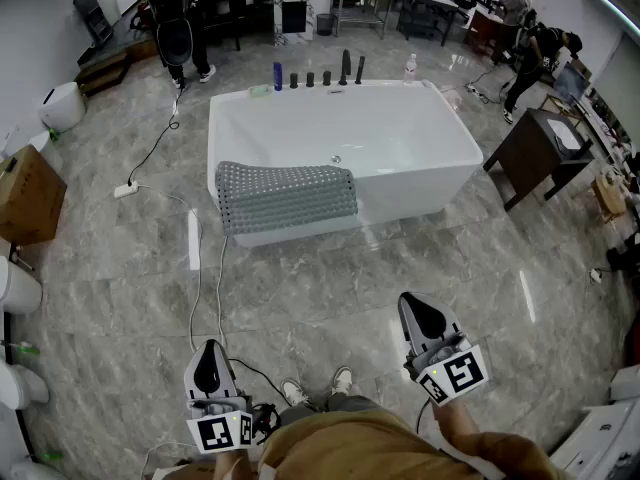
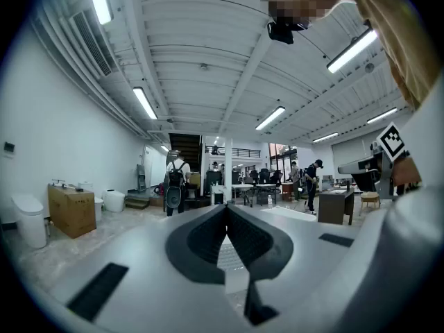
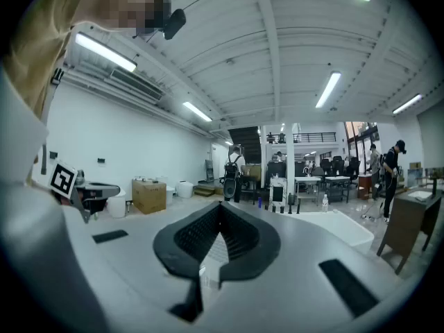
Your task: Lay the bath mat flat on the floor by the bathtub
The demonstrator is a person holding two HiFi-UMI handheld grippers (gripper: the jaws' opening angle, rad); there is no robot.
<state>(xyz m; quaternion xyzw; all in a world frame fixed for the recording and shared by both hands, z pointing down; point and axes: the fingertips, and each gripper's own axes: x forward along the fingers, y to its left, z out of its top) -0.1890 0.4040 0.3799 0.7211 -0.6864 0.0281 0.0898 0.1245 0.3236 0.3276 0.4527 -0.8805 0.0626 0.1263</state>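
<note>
A grey perforated bath mat (image 1: 287,195) hangs folded over the near rim of the white bathtub (image 1: 400,133), part inside and part down its outer wall. Both grippers are held low, close to the person's body and well short of the tub. My left gripper (image 1: 207,356) is shut with nothing in it, and so is my right gripper (image 1: 415,310). In the left gripper view the jaws of the left gripper (image 2: 226,210) meet tip to tip. The right gripper (image 3: 221,209) looks the same in its own view, with the tub (image 3: 350,229) beyond it to the right.
Several dark bottles (image 1: 310,76) stand along the tub's far rim. A cable (image 1: 197,268) runs over the grey marble floor left of the tub. A cardboard box (image 1: 25,194) and toilets sit at the left, a dark wooden table (image 1: 535,153) at the right. People stand further back.
</note>
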